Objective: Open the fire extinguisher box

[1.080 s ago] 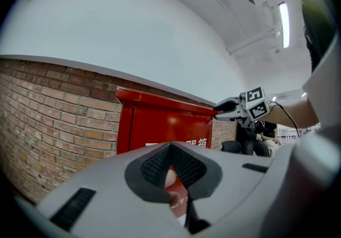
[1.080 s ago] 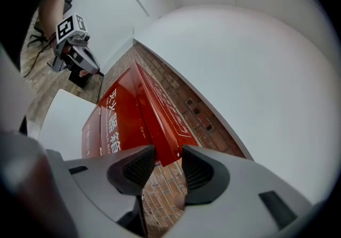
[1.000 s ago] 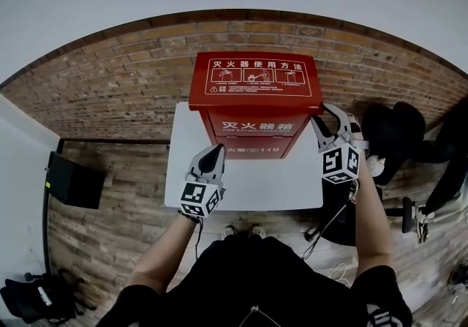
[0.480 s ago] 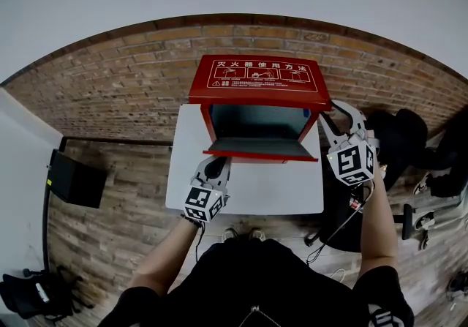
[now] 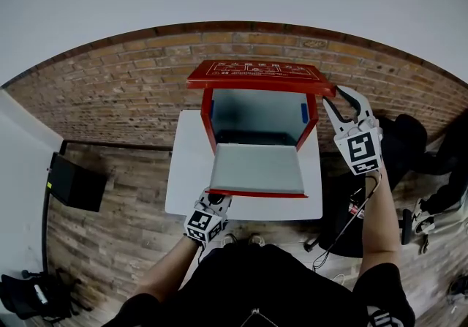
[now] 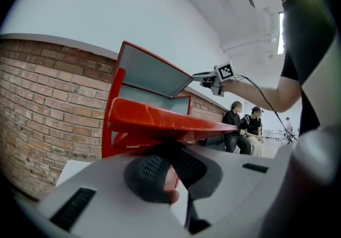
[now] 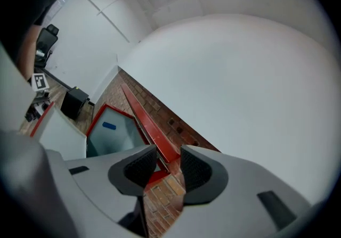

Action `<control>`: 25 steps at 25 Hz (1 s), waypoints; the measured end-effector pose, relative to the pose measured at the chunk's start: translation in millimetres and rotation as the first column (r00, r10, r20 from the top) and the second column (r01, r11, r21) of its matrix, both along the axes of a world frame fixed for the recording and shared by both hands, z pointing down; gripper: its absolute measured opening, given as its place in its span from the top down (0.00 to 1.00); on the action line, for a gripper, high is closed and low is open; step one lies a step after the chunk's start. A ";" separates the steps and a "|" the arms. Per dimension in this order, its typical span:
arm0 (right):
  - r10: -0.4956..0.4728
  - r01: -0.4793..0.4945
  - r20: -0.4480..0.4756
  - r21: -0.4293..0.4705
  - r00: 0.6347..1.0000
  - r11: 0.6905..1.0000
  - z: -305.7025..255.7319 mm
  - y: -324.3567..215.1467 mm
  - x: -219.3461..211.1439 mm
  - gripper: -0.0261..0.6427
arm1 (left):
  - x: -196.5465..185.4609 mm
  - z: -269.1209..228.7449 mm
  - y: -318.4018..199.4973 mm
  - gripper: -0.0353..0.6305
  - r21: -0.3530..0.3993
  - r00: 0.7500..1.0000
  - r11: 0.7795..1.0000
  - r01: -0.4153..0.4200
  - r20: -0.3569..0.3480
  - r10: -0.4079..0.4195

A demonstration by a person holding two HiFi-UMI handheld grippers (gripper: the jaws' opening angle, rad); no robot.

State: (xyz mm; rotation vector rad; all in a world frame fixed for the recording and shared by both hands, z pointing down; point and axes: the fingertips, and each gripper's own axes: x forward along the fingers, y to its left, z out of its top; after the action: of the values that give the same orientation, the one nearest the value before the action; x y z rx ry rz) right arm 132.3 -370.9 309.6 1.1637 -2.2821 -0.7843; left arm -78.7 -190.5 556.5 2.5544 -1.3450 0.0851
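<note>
**A:** What is held nearest, at the lower middle of the head view?

**B:** The free edge of the front door (image 5: 256, 168) is pinched by the left gripper (image 5: 212, 203). Its pads are seen nearly together, with red metal between them. The door is laid flat, out over the white table (image 5: 186, 179).

**A:** And where is the fire extinguisher box (image 5: 256, 113) found?

**B:** It is stood at the centre of the frame, at the table's far side against the brick wall (image 5: 110, 91). Its grey interior is exposed (no extinguisher can be made out inside).

**A:** And above that?

**B:** The lid (image 5: 256, 74) is raised and is seen nearly edge-on. Its right corner is taken between the jaws of the right gripper (image 5: 344, 102), which are spread wide. Brick is visible in the gap beside the lip, so no firm clamp is shown.

**A:** How is the box expected to handle?

**B:** Stiff painted sheet metal is judged, with light, smooth panels that are apt to slip. The hinged door would likely drop under its own weight, so it is best held at its free edge. The lid is best taken by the lip at a corner.

**A:** What is changed from a second ago?

**B:** The door was then upright and shut, with its lettering shown, and half a second ago it was half lowered. The lid's instruction panel was tilted toward the camera and is now lifted. The left gripper has been drawn down the frame.
</note>
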 end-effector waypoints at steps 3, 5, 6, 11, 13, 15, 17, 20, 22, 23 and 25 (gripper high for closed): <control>0.004 -0.006 0.063 0.021 0.998 1.000 -19.0 -11.6 0.1 0.73 | -0.9 20.0 8.1 0.87 0.013 0.999 1.000 -0.010 0.033 0.009; 0.006 -0.009 0.109 0.028 0.994 1.000 -29.2 -20.4 0.2 0.74 | -1.1 30.9 11.2 0.87 0.028 0.998 0.999 -0.016 0.058 0.014; 0.005 -0.009 0.132 0.029 0.991 1.000 -33.8 -24.9 0.5 0.74 | -1.0 36.3 12.4 0.87 0.027 0.998 0.999 -0.019 0.069 0.017; -0.004 -0.006 0.230 0.043 0.973 0.999 -54.1 -51.1 2.5 0.74 | -7.7 58.1 9.8 0.87 -0.006 0.999 1.000 0.003 0.051 -0.003; -0.004 -0.008 0.267 0.042 0.964 0.999 -61.3 -62.8 2.7 0.75 | -12.2 62.9 5.2 0.87 -0.028 0.999 0.999 0.019 0.040 -0.017; 0.000 -0.013 0.299 0.040 0.954 0.999 -67.4 -75.3 2.9 0.75 | -15.9 69.4 0.4 0.87 -0.035 0.999 0.999 0.029 0.043 -0.028; 0.004 -0.016 0.334 0.034 0.942 0.999 -73.1 -88.9 2.7 0.75 | -17.1 76.4 -1.7 0.87 -0.064 0.998 0.997 0.033 0.062 -0.029; 0.014 -0.022 0.394 0.016 0.919 1.000 -80.7 -110.9 1.6 0.75 | -17.3 91.2 -3.1 0.87 -0.097 0.996 0.995 0.030 0.085 -0.021; 0.028 -0.034 0.429 0.006 0.903 0.999 -84.3 -126.1 1.0 0.75 | -17.9 96.7 -4.9 0.87 -0.094 0.995 0.995 0.033 0.092 -0.024; 0.035 -0.041 0.447 0.002 0.894 0.999 -85.5 -133.7 0.8 0.75 | -18.7 98.6 -5.7 0.87 -0.089 0.995 0.995 0.038 0.091 -0.030; 0.054 -0.056 0.482 -0.011 0.874 0.998 -86.8 -148.7 0.8 0.75 | -20.5 102.7 -5.3 0.87 -0.089 0.995 0.995 0.047 0.092 -0.039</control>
State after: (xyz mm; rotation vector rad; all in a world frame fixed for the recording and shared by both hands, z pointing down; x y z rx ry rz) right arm 133.1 -519.6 222.7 1.5620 -2.6237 -0.5122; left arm -99.2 -195.8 659.2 2.4720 -1.3940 0.2508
